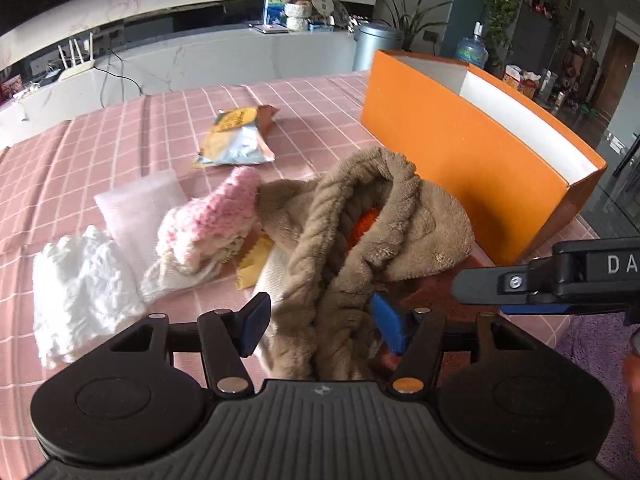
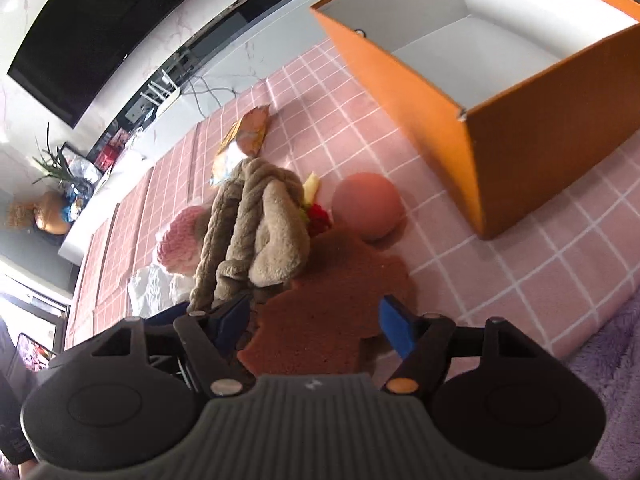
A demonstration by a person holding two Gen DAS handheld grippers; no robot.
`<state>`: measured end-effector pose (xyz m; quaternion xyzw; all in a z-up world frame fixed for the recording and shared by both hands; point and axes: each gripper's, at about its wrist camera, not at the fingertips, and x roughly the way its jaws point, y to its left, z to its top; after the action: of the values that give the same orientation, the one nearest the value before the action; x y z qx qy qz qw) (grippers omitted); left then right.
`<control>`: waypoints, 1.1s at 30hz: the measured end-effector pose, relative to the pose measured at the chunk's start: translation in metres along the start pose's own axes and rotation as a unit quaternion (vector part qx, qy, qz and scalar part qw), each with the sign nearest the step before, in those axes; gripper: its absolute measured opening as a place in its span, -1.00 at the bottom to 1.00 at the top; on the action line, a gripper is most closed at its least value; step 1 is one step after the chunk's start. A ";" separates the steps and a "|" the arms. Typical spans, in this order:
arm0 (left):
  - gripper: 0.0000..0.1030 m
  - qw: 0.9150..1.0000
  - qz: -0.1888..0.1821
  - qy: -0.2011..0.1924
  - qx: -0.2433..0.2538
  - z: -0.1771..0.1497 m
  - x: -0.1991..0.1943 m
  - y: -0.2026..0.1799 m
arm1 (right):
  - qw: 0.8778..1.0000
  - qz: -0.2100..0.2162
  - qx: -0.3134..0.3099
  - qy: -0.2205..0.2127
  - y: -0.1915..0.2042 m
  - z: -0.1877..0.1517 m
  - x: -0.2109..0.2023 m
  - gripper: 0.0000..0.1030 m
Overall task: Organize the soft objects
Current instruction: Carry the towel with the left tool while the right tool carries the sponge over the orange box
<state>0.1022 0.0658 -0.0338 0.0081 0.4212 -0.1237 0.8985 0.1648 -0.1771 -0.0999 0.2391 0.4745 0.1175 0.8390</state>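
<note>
Both your grippers wide apart over the soft pile at the table's near edge.

Your left gripper (image 1: 320,326) is released, fingers either side of the tan plush twisted-rope piece (image 1: 352,236), not pinching it; its long axis runs away from you. Your right gripper (image 2: 318,326) is also unclenched, straddling the flat reddish-brown cloth (image 2: 336,300) by the pink checked tablecloth's (image 2: 520,264) edge. Bare cloth lies right of it. A pink round ball (image 2: 368,204) sits just beyond, the pink-and-white knitted item (image 1: 216,216) and white crumpled fabric (image 1: 76,288) to the left. The orange open-top box (image 2: 500,92) stands far right, a yellow snack packet (image 1: 236,136) beyond the pile.
</note>
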 end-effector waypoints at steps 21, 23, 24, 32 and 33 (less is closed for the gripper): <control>-0.58 1.000 0.004 -0.015 0.001 -0.003 0.004 -0.006 | 0.998 -0.055 0.000 0.020 0.008 0.004 0.032 0.16; -0.61 1.000 0.001 -0.023 -0.007 0.000 -0.004 -0.005 | 0.998 -0.054 -0.009 0.013 0.009 0.006 0.024 -0.06; -0.61 1.000 -0.001 -0.028 -0.011 0.002 -0.008 -0.005 | 0.999 -0.051 -0.016 0.009 0.009 0.007 0.020 -0.19; -0.63 0.996 0.018 -0.093 -0.005 0.025 -0.046 -0.013 | 0.997 -0.038 -0.062 -0.036 0.013 0.007 -0.017 -0.66; -0.63 0.995 0.019 -0.097 -0.003 0.028 -0.050 -0.014 | 0.996 -0.034 -0.067 -0.040 0.014 0.007 -0.022 -0.67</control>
<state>0.0898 0.0590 0.0235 0.0016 0.3321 -0.1057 0.9373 0.1600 -0.1763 -0.0736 0.1709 0.4395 0.1111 0.8748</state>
